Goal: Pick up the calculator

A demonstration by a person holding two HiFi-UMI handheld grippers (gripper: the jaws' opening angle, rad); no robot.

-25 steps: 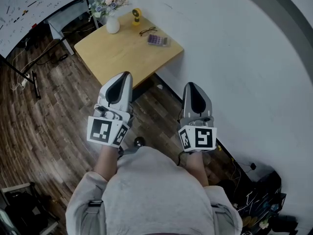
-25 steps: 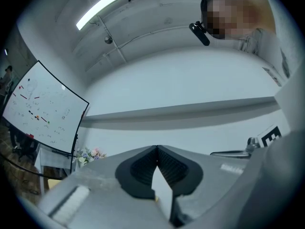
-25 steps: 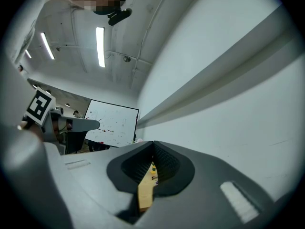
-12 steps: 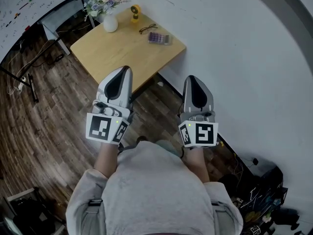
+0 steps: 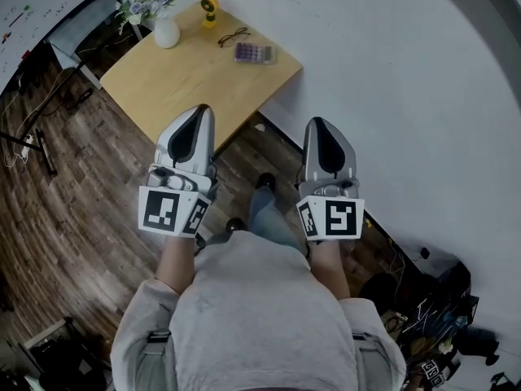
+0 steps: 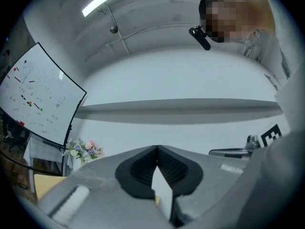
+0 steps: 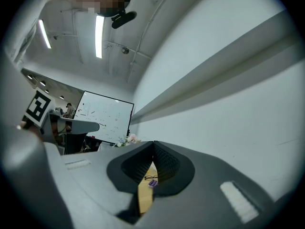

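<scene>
Calculator (image 5: 252, 52) lies flat on the wooden table (image 5: 179, 84), near the edge by the white wall (image 5: 391, 72); a pair of glasses (image 5: 234, 36) lies just beside it; a vase of flowers (image 5: 165, 29) stands towards the far corner. Left gripper (image 5: 201, 112) and right gripper (image 5: 318, 124) are each closed tip to tip and hold nothing; both are well short of the calculator. Judged step: the approach; next, one gripper must reach the calculator, part its jaws, then close across the casing.
</scene>
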